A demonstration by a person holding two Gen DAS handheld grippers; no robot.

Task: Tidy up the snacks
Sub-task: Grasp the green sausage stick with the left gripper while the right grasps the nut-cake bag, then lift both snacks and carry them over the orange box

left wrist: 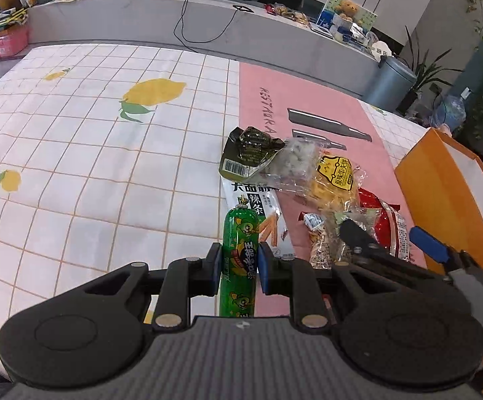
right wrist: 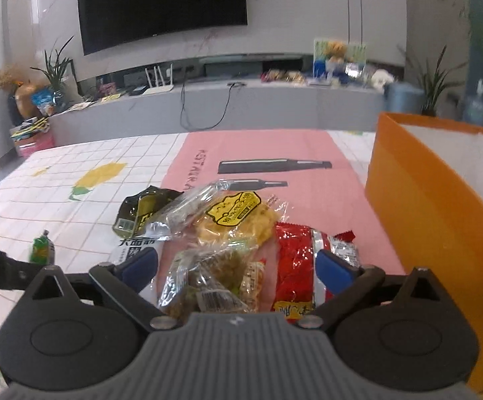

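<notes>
table edge: far edge of the checked lemon tablecloth [left wrist: 74, 153] runs below the grey TV bench [left wrist: 274, 36]; near edge not visible
free space: wide bare cloth left of the pile, nothing on it but printed lemons
pink mat [left wrist: 308, 106]: lies across the cloth, far half bare, near half under the snacks
orange box [right wrist: 418, 206]: open top, white inside, at the right table side, just beside the pile; its wall closes off the right
snack pile: dark green pouch [left wrist: 248, 153], clear pack of pale bits [left wrist: 299, 163], yellow-label crisp bag [left wrist: 333, 180], red foil pack [right wrist: 294, 266], clear mixed-snack bags [right wrist: 208, 276], white strip packet [left wrist: 258, 206], all overlapping
sausage stick [left wrist: 239, 260]: green wrapper, cartoon print, metal clip at tip, pointing away along the fingers
left gripper [left wrist: 239, 263]: clamped on the sausage stick, blue pads pressing both sides, raised clear of the cloth, left of the pile
right gripper [right wrist: 238, 263]: jaws spread wide, holding nothing, low over the near end of the pile; clear bags and red pack between the fingers, contact unclear
</notes>
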